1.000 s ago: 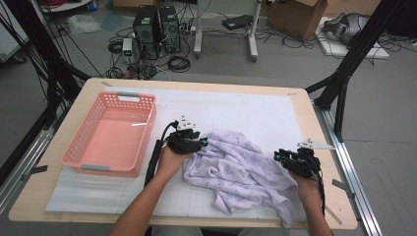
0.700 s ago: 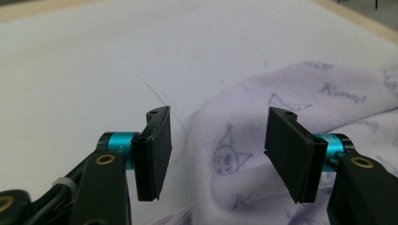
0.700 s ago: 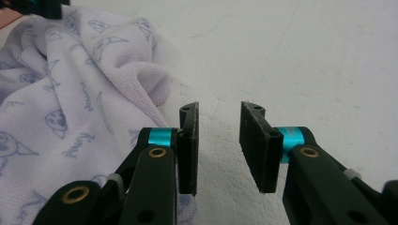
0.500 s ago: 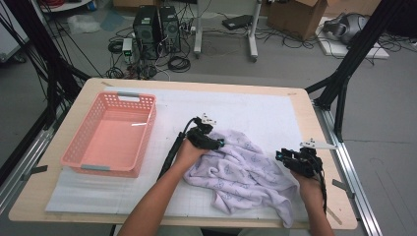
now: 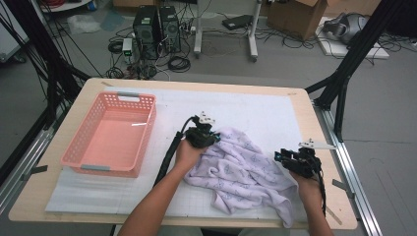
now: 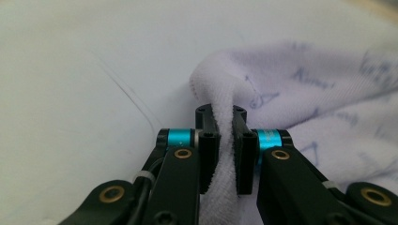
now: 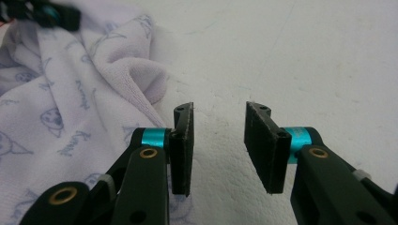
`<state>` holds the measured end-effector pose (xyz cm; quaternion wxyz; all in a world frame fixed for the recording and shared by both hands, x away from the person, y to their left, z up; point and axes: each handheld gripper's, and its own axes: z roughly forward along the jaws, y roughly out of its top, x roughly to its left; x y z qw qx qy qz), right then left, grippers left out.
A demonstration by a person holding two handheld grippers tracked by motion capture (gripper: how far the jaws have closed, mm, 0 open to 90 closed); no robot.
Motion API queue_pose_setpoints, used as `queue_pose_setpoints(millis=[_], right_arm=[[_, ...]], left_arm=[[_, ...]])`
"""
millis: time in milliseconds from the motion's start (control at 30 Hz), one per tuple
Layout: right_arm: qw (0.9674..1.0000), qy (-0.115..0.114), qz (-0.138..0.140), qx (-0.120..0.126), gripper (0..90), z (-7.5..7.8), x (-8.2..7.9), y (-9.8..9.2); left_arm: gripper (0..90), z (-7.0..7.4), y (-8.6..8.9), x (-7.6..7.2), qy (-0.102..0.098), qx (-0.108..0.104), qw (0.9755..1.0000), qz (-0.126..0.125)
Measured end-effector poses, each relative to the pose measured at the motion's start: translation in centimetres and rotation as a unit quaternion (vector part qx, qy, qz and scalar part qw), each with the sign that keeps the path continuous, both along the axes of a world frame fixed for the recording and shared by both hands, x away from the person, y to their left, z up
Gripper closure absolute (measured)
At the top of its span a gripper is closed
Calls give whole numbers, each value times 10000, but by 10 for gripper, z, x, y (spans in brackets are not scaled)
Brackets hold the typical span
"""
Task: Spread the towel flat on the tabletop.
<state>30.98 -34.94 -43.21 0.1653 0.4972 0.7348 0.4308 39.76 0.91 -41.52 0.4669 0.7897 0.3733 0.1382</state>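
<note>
Pinching now: my left gripper (image 6: 224, 150) has just closed its jaws on a fold of the soft lilac printed terry towel (image 5: 241, 172), crumpled mid-table on the white mat (image 5: 260, 110). It's light and floppy; edges grip best. Right gripper (image 7: 218, 147) waits, jaws apart, empty.

- The towel (image 5: 241, 172) runs out of the left gripper view at the right and bottom edges, so its spread there cannot be told.
- The fold of towel (image 6: 224, 140) pinched in the left gripper (image 6: 224, 136) hides whatever lies just behind it on the worktop (image 6: 94, 70).
- In the right gripper view the towel (image 7: 70, 108) is cut off at the left edge.
- A dark, blurred shape (image 7: 42, 13) beyond the towel, at the top left corner, is too unsharp to make out.
- In the high view the towel's printed marks are too small to read, and the person's forearms leave at the bottom edge, below the towel.
</note>
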Motion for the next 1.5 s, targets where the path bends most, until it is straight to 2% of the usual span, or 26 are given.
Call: queue_pose_setpoints(millis=[67,167,300,400,567,700,767,900,1000,1067,1133,1167,1233,1300,1333,1367,1400,1433,1500], right_arm=[[10000,-2,-10,1,621,-1,1,0],[10000,-8,-10,-20,621,-1,1,0],[10000,11,-33,-17,617,-1,1,0],[10000,25,-40,-24,605,-1,1,0],[9999,40,-96,-23,575,-1,0,-1],[9998,21,-167,129,577,0,1,-4],[9997,0,-104,212,656,1,3,-4],[9999,-24,126,95,705,4,16,8],[9996,136,267,2,673,3,31,21],[9987,363,365,-38,648,-2,44,30],[9966,585,542,222,609,-7,56,40],[9940,741,678,422,586,-9,62,46],[9898,889,1016,451,556,-11,68,62],[9865,1011,1258,271,514,-14,70,82],[9883,875,1247,39,541,-12,69,90],[9881,857,1272,-137,594,-11,69,96],[9880,779,1266,-407,724,-9,68,101],[9861,720,1379,-590,817,-8,67,103],[9856,671,1387,-690,839,-5,68,102]], left_arm=[[838,5,8,1,-97,-134,9997,188],[837,2,17,3,47,-15,9996,269],[836,-7,24,0,77,-123,9984,538],[835,-13,30,-3,157,-157,9978,632],[834,-15,40,-7,161,-238,9965,791],[834,-13,46,-7,151,-241,9963,806],[834,-12,46,-8,174,-264,9965,773],[830,-14,46,-8,241,-265,9967,735],[830,-12,48,-9,240,-259,9969,700],[830,-11,47,-11,240,-242,9973,657],[830,-11,47,-12,244,-217,9975,624],[830,-11,47,-12,252,-219,9975,623],[830,-11,47,-12,253,-204,9977,601],[830,-10,47,-13,237,-194,9979,570],[830,-10,48,-13,239,-221,9979,563],[830,-10,48,-12,236,-228,9979,562],[830,-10,48,-13,240,-267,9977,576],[830,-9,49,-13,235,-294,9975,596],[830,-7,50,-14,193,-328,9975,595]])
